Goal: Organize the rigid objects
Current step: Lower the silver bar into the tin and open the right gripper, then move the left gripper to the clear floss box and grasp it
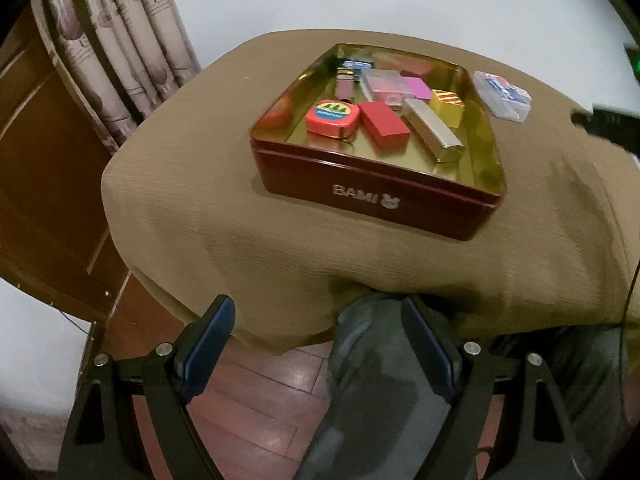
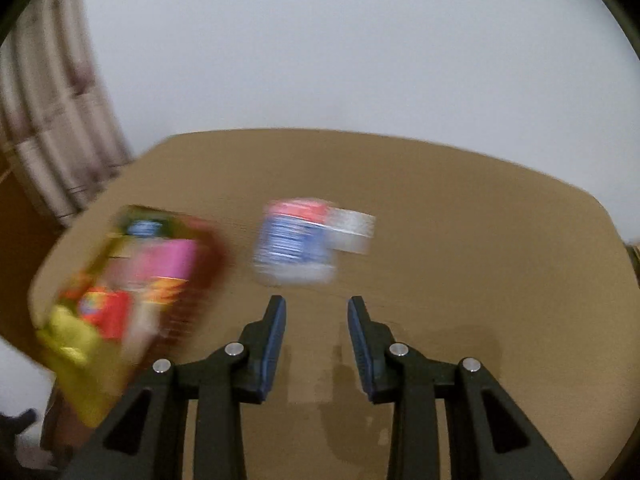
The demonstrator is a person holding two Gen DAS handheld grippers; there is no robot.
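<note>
A dark red tin [image 1: 372, 196] marked BAMI, gold inside, sits on the tan-covered table [image 1: 240, 216]. It holds several small things: a red tape measure [image 1: 331, 117], a red box [image 1: 385, 124], a metal bar [image 1: 434, 130], a yellow box [image 1: 447, 107] and a pink box [image 1: 416, 87]. A clear plastic case with a blue and red label [image 1: 502, 95] lies on the cloth right of the tin; it shows blurred in the right wrist view [image 2: 304, 240]. My left gripper [image 1: 318, 312] is open and empty, off the table's near edge. My right gripper [image 2: 316, 304] is open and empty, just short of the case.
The tin shows blurred at the left of the right wrist view [image 2: 132, 280]. A curtain [image 1: 120, 52] and a brown wooden panel [image 1: 44, 184] stand left of the table. The person's grey trouser leg [image 1: 376, 380] and wooden floor [image 1: 256, 392] lie below the left gripper.
</note>
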